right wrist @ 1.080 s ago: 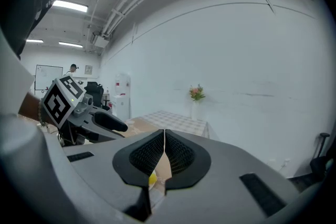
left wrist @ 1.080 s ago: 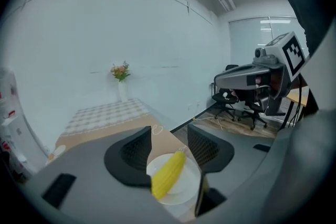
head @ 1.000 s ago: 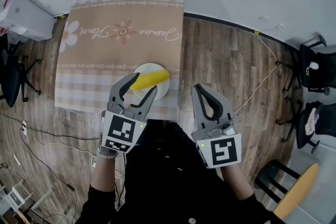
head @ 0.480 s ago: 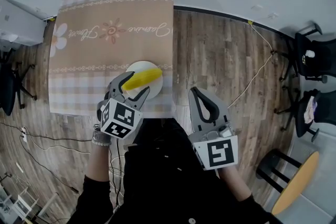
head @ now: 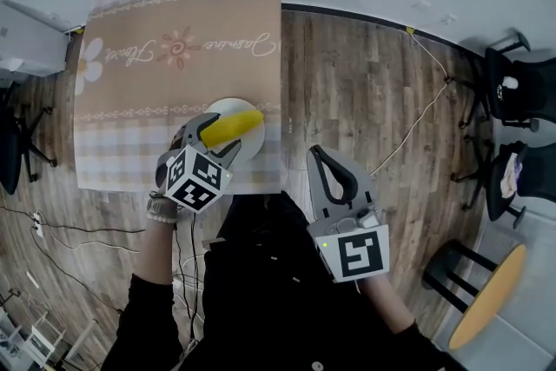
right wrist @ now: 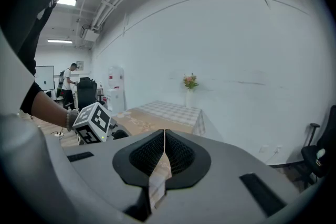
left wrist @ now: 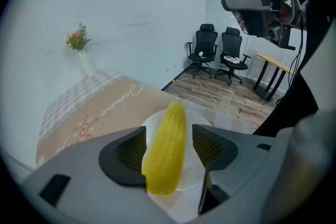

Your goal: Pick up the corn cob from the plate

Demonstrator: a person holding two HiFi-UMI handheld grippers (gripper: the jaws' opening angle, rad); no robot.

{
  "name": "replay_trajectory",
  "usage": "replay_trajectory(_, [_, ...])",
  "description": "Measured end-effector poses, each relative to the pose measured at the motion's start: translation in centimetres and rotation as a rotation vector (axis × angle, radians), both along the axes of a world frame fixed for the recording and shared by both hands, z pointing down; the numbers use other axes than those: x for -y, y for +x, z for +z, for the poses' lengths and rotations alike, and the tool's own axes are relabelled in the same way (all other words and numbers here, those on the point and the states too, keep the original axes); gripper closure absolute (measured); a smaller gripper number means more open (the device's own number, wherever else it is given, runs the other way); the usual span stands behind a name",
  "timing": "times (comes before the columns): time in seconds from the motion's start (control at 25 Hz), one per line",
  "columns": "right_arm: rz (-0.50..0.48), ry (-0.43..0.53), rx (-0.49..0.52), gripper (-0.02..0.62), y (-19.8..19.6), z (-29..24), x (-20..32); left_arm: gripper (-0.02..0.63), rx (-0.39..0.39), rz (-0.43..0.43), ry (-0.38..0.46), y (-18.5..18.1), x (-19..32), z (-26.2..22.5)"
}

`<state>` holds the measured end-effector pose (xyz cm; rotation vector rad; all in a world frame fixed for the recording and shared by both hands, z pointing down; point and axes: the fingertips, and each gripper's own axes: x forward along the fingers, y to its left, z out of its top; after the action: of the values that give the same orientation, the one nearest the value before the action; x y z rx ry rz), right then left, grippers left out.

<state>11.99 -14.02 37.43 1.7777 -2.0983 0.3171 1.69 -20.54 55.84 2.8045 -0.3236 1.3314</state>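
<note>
Closest to me, my right gripper (head: 321, 159) (right wrist: 164, 136) hangs off the tabletop (head: 174, 22), out past its right edge and above the wooden floor (head: 365, 82). Its fingers (right wrist: 147, 157) are pressed flat together with nothing between them. A little further forward, my left gripper (head: 217, 142) (left wrist: 169, 139) reaches in over the near edge of the tabletop, close to the near right corner. Its marker cube (head: 198, 180) (right wrist: 94, 122) faces up at me. Here my fingers (left wrist: 126, 152) are spread wide, one on each side of the corn cob (head: 233, 125) (left wrist: 167, 155). The cob runs lengthwise down the gap between them. The left pad sits right against the cob's side, though I cannot tell whether it actually presses it. On the right I can see a strip of white between the pad and the kernels. The yellow cob lies on the round white plate (head: 228, 107) (left wrist: 192, 170), its far tip reaching toward the plate's far rim. The plate rests on the checked band of the cloth by the near edge, toward the right corner. Beyond it, the cloth turns tan with a flower print and script, then checked again toward the far edge. At that far edge, a vase of flowers (left wrist: 79, 47) (right wrist: 190, 86) stands against the white wall. Off past the right edge, black office chairs (left wrist: 210, 50) stand on the floor.
</note>
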Motion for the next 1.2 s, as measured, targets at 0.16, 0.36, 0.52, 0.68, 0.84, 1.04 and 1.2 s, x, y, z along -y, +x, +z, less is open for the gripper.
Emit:
replay_trajectory(0.16, [0.0,-0.007,0.0,0.552,0.0,0.3,0.0,0.336,0.02,-0.003,-0.032,-0.1,0.5,1.1])
replay_trajectory(0.36, [0.002,-0.022,0.004,0.552,-0.1,0.8,-0.2,0.337,0.078,0.053,-0.021,-0.1,0.4,2.5])
replay_trajectory(0.52, [0.0,-0.028,0.009,0.552,-0.4,1.1,-0.1,0.336,0.113,0.094,-0.006,0.0,0.5,3.1])
replay_trajectory(0.68, [-0.004,-0.029,0.015,0.552,-0.6,1.1,-0.1,0.336,0.121,0.121,-0.004,0.1,0.6,3.3])
replay_trajectory(0.84, [-0.006,-0.033,0.019,0.552,-0.7,1.3,-0.1,0.33,0.168,0.2,0.019,0.2,0.4,3.7])
replay_trajectory(1.04, [-0.007,-0.038,0.024,0.552,-1.0,1.5,-0.1,0.325,0.208,0.271,0.04,0.2,0.3,4.2])
replay_trajectory(1.2, [-0.009,-0.041,0.024,0.552,-1.0,1.7,-0.1,0.327,0.232,0.306,0.004,0.3,0.1,4.4])
